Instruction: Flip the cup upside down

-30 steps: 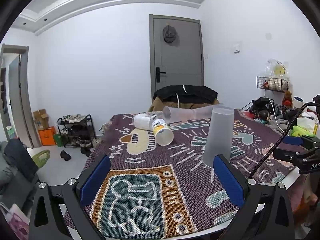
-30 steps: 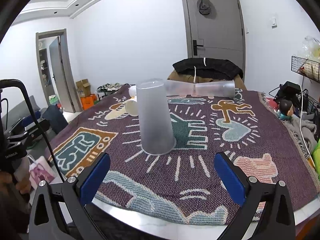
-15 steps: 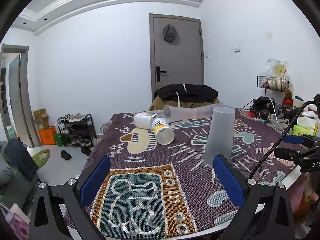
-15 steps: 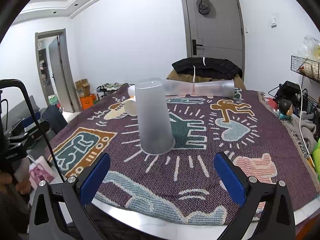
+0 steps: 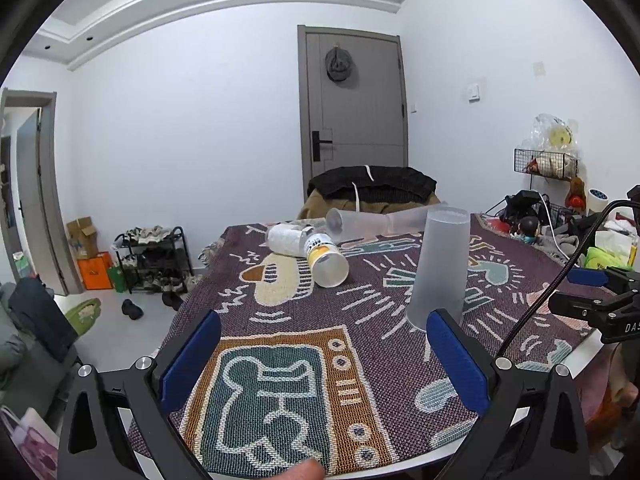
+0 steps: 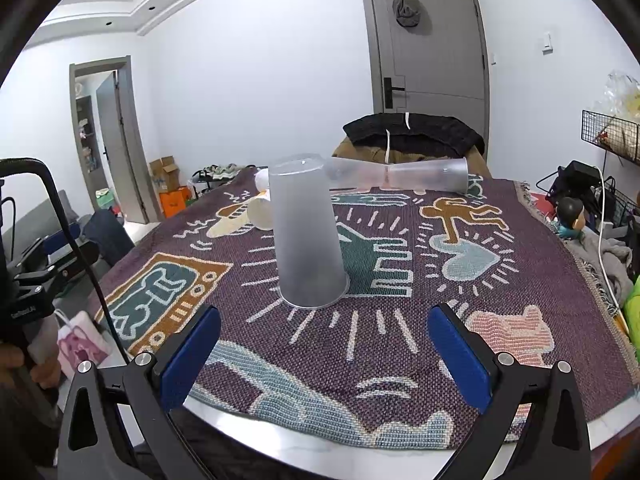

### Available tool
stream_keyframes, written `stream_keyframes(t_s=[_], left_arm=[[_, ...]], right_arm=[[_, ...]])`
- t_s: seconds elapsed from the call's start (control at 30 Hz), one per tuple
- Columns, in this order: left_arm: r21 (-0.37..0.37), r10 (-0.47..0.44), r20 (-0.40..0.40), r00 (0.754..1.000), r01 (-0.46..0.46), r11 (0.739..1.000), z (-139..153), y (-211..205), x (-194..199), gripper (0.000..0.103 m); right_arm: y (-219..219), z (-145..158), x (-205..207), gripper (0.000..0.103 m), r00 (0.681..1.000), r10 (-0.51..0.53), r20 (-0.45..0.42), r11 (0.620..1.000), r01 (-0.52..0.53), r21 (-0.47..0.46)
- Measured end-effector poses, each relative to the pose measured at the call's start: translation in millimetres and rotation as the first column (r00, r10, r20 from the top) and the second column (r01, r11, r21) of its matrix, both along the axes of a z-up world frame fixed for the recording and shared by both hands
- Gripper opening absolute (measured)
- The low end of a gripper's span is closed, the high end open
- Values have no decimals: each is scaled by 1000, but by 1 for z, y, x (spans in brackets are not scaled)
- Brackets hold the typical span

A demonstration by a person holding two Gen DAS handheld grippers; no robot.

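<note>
A tall frosted plastic cup (image 6: pixel 306 236) stands upside down, rim on the patterned blanket (image 6: pixel 400 320), in the middle of the table. It also shows in the left wrist view (image 5: pixel 440 268), just beyond my left gripper's right finger. My right gripper (image 6: pixel 324 356) is open and empty, held back near the table's front edge, a short way from the cup. My left gripper (image 5: pixel 324 360) is open and empty over the blanket's (image 5: pixel 280 380) near left part.
A stack of frosted cups (image 6: pixel 400 176) lies on its side at the far edge. A white bottle (image 5: pixel 286 238) and a yellow-labelled cup (image 5: pixel 326 258) lie on their sides at far left. Clutter (image 5: pixel 560 224) crowds the right side. A chair with dark clothing (image 5: pixel 372 190) stands behind.
Both grippers have drifted back very slightly; the cup stands unmoved.
</note>
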State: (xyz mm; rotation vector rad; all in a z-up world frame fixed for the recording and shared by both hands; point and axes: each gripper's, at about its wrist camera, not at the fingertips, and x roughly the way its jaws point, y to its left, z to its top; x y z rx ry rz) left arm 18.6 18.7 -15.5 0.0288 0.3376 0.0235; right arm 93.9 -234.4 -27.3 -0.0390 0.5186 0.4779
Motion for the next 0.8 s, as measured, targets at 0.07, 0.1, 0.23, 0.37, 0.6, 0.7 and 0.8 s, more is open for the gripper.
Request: stream_keyframes(t_s=[0.07, 0.1, 0.23, 0.37, 0.6, 0.7, 0.8], left_arm=[[-3, -1, -2, 1000, 1, 1000, 0, 0, 0, 103], [-4, 0, -3, 1000, 0, 1000, -1, 0, 0, 103], [-7, 0, -9, 1000, 0, 1000, -3, 1, 1, 103], [-9, 0, -11, 1000, -1, 1000, -2, 2, 1, 103], [-6, 2, -3, 1000, -2, 1000, -3, 1, 1, 103], [-5, 2, -3, 1000, -2, 1000, -4, 2, 1, 103], [-8, 5, -2, 1000, -5, 1000, -3, 3, 0, 103]], right_arm=[[0, -1, 0, 103, 1000, 1, -1, 1000, -1, -2], [0, -1, 0, 103, 1000, 1, -2, 1000, -1, -3], [1, -3, 0, 103, 1000, 2, -7, 1000, -2, -9], [1, -4, 0, 103, 1000, 3, -13, 1000, -3, -9], [2, -5, 2, 103, 1000, 5, -20, 1000, -6, -11], [5, -6, 5, 103, 1000, 7, -25, 1000, -8, -19], [10, -6, 15, 103, 998, -3, -57, 999, 1, -40]])
